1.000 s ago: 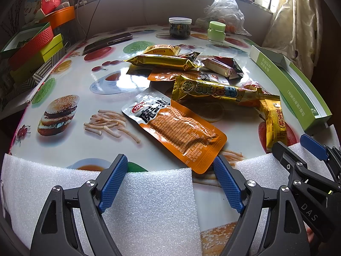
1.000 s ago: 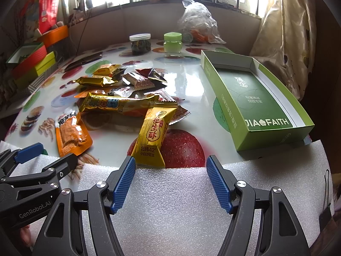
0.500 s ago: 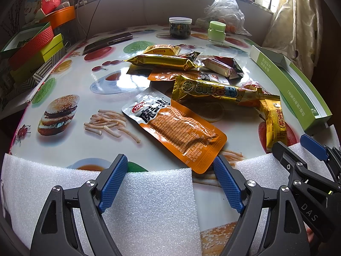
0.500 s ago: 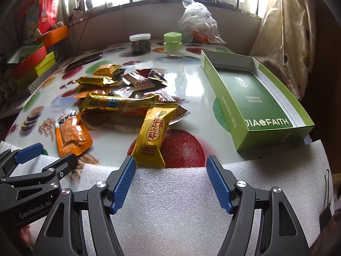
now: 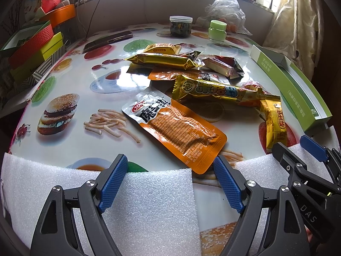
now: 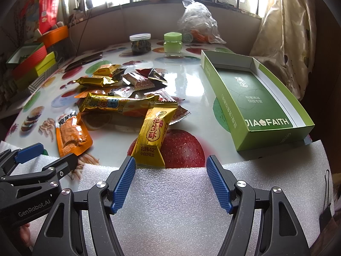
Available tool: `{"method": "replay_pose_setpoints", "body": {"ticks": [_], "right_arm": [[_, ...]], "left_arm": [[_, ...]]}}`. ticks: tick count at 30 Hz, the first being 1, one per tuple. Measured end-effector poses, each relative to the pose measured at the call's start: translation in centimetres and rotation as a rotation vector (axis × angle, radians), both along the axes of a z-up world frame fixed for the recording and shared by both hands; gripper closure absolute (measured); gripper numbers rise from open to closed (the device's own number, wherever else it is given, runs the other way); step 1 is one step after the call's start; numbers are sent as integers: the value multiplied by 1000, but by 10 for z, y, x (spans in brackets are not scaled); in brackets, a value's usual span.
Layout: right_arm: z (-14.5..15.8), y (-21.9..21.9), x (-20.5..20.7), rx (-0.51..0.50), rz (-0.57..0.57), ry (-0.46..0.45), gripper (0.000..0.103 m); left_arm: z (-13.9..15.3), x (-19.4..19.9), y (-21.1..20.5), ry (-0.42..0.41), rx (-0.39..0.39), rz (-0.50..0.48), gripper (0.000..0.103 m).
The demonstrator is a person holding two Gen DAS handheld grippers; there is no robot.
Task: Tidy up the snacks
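A: How are the hand-held grippers?

B: The left hand-held gripper (image 5: 170, 179) and right hand-held gripper (image 6: 170, 180) both gape wide, holding nothing, over white foam (image 6: 170, 209) at the desk (image 6: 191, 85) edge.

A: And the snacks?

B: Heaped mid-desk. An orange pouch (image 5: 177, 128) lies just ahead of the left one, a yellow packet (image 6: 154, 132) ahead of the right. The green box (image 6: 255, 98) sits open on the right, with no snacks inside.

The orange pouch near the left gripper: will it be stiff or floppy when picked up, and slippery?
The orange pouch lies flat and thin, so probably floppy and light. Its film is glossy and the table shiny, so it may slide when pushed.
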State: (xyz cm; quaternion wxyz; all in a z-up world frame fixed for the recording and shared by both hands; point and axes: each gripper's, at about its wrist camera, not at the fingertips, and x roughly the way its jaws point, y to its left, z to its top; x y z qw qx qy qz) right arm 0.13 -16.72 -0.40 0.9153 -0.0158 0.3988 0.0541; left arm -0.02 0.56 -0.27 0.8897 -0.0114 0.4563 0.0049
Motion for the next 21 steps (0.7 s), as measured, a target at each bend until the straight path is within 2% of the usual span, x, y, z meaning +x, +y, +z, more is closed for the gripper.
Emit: {"method": "replay_pose_setpoints", "body": {"ticks": [5, 13, 19, 21], "right_arm": [[2, -2, 1, 31, 11, 10, 34], [14, -15, 15, 140, 6, 28, 34], [12, -11, 32, 172, 14, 66, 34], [10, -7, 38, 157, 16, 72, 34]], "left_arm": [[1, 7, 5, 22, -40, -2, 20], [8, 22, 26, 67, -192, 60, 20], [8, 38, 28, 86, -197, 100, 20], [8, 44, 25, 87, -177, 99, 20]]}}
